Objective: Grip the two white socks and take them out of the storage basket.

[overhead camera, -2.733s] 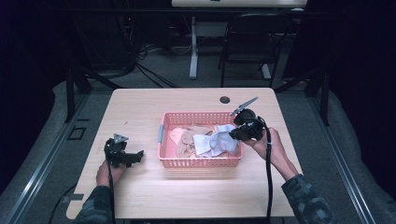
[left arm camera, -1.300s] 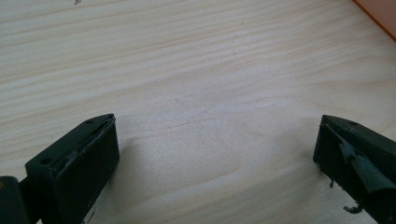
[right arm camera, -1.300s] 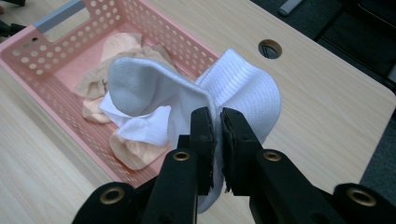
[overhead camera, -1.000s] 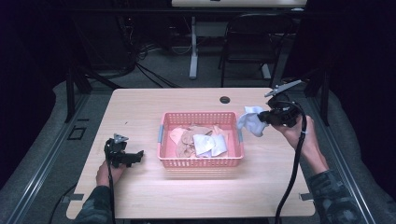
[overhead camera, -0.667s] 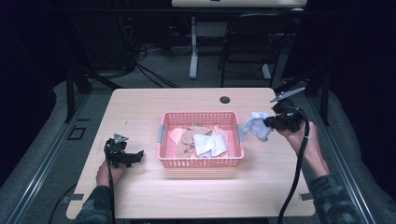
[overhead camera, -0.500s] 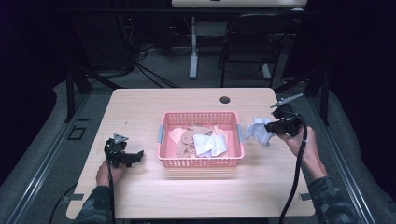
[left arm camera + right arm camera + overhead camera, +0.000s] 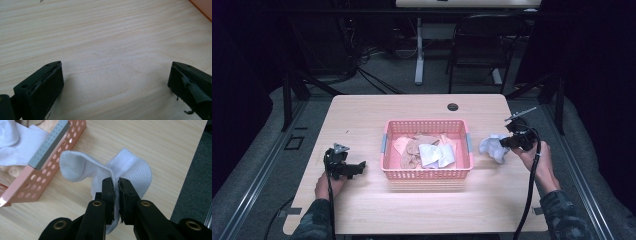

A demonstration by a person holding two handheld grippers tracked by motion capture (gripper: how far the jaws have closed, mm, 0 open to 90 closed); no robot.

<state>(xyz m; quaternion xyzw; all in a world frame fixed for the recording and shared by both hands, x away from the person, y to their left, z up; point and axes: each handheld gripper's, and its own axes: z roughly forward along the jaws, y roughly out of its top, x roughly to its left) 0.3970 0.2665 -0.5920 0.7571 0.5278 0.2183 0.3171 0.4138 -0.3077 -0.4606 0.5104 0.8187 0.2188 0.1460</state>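
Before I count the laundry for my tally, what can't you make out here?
- High view: the socks piled in the pink basket overlap, so their number is unclear.
- Right gripper view: the white sock is partly hidden behind the right hand-held gripper; the basket is cut off by the left edge.
- Left gripper view: only an orange corner of the basket shows, cut off by the top right edge.
- High view: the small dark round thing is too small to identify.

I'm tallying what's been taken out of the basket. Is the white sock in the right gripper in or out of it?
Out. The white sock lies on the table beside the pink basket, pinched by the right gripper.
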